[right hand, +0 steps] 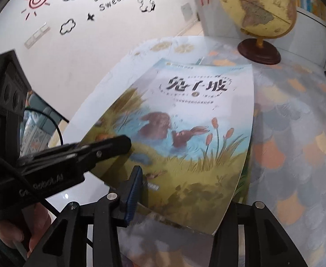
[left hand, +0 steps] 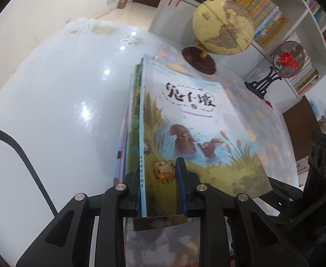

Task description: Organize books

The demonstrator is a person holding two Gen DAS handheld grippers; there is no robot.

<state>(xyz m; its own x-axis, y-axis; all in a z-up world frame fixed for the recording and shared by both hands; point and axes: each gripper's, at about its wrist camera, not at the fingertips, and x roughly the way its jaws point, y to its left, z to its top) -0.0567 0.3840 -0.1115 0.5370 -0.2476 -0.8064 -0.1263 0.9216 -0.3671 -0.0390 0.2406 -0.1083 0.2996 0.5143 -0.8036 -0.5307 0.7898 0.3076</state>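
We are holding a small stack of books (left hand: 185, 122) just over the table (left hand: 51, 111) near its globe (left hand: 223, 24) corner, left gripper (left hand: 160, 191) pinching the spines, right gripper (right hand: 174, 200) spread around the edge; squaring up and placement remain.

Just ahead of the right gripper (right hand: 174, 191), a rabbit picture book (right hand: 185, 133) lies across its open fingers. The left gripper (right hand: 109, 146) reaches in from its left. A globe (right hand: 258, 9) stands beyond the book, on the table (right hand: 296, 133).
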